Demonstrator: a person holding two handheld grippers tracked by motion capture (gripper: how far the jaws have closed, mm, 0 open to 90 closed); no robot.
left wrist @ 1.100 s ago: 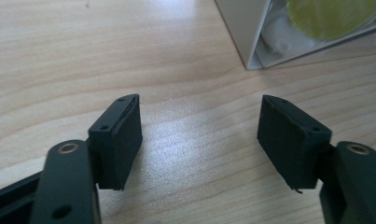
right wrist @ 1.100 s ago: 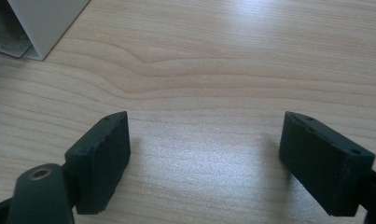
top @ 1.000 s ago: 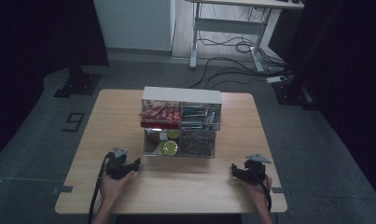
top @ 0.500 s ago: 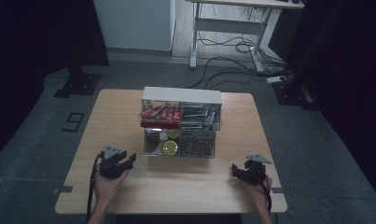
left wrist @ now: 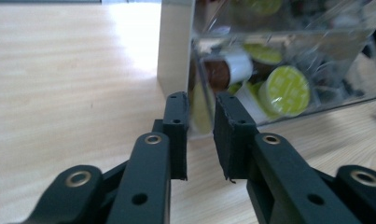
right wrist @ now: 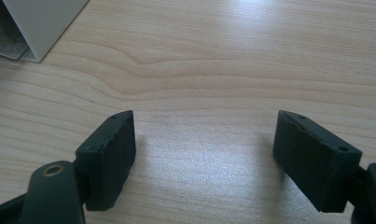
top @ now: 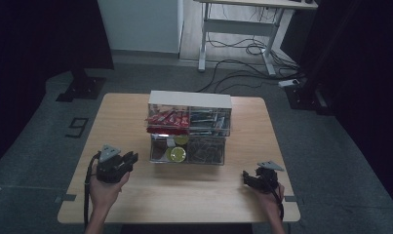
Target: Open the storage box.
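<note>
Holding my left gripper point(top: 128, 159) just left of the clear drawer box point(top: 189, 127) at the middle of the wooden table point(top: 184, 195), I keep its jaws nearly closed, a narrow gap between them and nothing held. Its own view brings out what the high view blurs: green-lidded cups point(left wrist: 284, 90) and a brown one point(left wrist: 218, 73) inside the lower drawer point(left wrist: 288, 65). My right gripper point(top: 250, 178) sits near the table's front right corner, jaws spread wide and empty over bare wood, with the box's white corner point(right wrist: 41, 23) well apart.
</note>
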